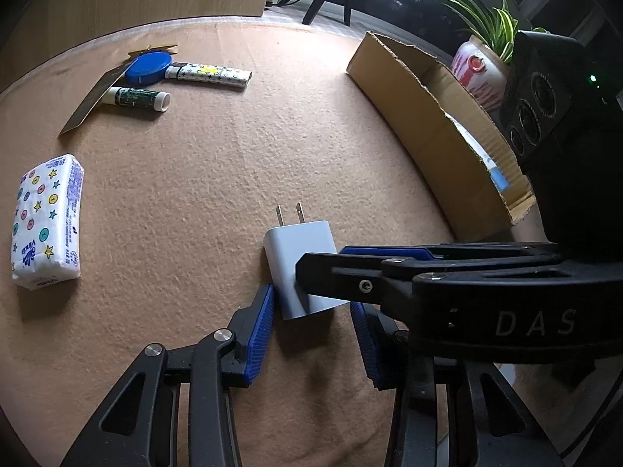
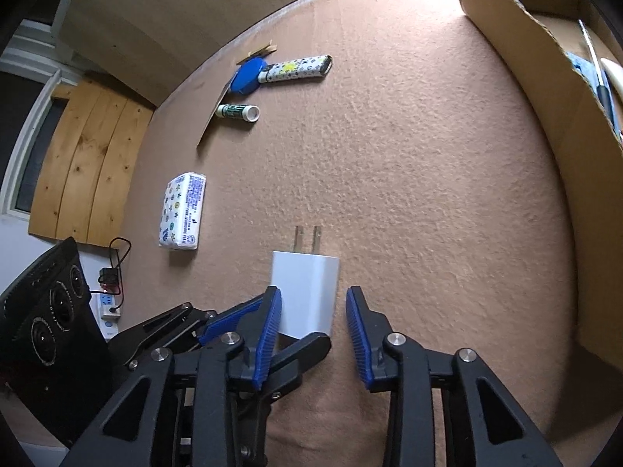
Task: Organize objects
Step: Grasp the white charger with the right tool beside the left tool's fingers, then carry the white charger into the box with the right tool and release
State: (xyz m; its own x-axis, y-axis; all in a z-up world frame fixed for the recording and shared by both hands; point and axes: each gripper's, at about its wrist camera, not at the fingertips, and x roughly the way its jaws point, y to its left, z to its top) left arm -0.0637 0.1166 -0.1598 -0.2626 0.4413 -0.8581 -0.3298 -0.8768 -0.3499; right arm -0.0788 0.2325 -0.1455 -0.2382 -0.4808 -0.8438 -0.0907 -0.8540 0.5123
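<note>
Both grippers crowd one white charger (image 2: 305,295) lying flat low in the middle of each frame, its two metal prongs pointing toward the upper part of the picture. In the right wrist view the right gripper (image 2: 313,317) straddles the charger's near end: its left blue pad rests against the charger's side, while a clear gap shows between the charger and the right pad, so the jaws stand apart and do not clamp it. In the left wrist view the left gripper (image 1: 311,313) also brackets the charger (image 1: 290,268), but the right gripper's black finger crosses in front and hides the charger's lower right corner, so whether the left pads press on it cannot be told.

Peach textured cloth (image 1: 194,179) covers the table. At far left lies a tissue pack (image 1: 46,220) printed with stars and buttons. At upper left sit a green tube (image 1: 140,98), a blue round lid (image 1: 148,65), a patterned case (image 1: 208,74), and a thin card (image 1: 91,101) whose print is unreadable. A cardboard box (image 1: 424,116) runs along the right, its contents mostly cut off; a potted plant (image 1: 486,39) stands behind it.
</note>
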